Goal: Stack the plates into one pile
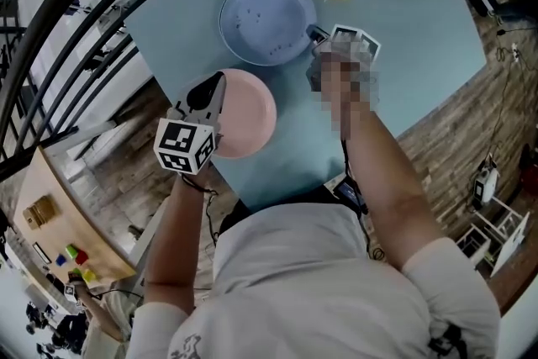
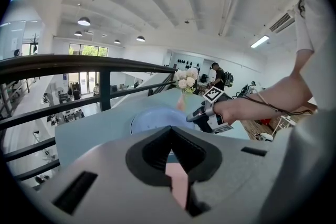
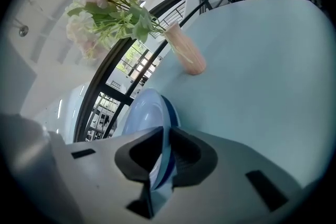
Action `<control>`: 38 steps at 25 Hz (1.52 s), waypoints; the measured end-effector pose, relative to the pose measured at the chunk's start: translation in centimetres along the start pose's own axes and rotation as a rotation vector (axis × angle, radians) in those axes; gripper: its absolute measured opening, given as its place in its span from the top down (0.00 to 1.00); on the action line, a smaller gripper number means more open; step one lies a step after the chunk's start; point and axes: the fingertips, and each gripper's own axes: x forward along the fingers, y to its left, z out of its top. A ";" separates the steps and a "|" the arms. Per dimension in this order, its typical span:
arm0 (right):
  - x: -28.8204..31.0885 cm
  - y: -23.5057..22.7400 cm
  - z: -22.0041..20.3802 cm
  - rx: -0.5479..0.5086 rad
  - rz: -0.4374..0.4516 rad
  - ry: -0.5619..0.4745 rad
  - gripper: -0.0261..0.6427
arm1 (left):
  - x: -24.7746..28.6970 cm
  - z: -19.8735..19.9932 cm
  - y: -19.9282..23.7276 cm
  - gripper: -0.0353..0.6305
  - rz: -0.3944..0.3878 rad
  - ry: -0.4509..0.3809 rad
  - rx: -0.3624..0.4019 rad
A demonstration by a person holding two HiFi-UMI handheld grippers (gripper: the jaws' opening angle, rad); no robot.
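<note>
teal table (image 1: 403, 55) — right claw (image 3: 163, 165) pinches blue plate (image 1: 267, 19), left claw (image 2: 170, 162) pink plate (image 1: 248, 118).

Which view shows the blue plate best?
Head view: nearly the whole blue plate, seen from above. Left gripper view shows it foreshortened, partly hidden; right gripper view shows it edge-on, rim in the right tool.

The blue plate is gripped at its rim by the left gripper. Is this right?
No. The right gripper grips the blue plate at its rim, as the right gripper view shows; the left gripper holds the pink plate.
</note>
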 end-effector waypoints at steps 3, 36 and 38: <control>0.5 0.0 0.1 0.003 0.003 -0.007 0.88 | 0.3 -0.3 0.1 0.94 -0.006 0.008 -0.005; -13.7 8.4 -6.4 -0.518 0.040 -0.179 0.65 | -9.9 1.1 -4.9 0.94 -0.067 -0.107 0.075; -15.5 9.7 -7.6 -0.550 0.057 -0.200 0.65 | -11.3 1.0 -5.3 0.94 -0.071 -0.117 0.084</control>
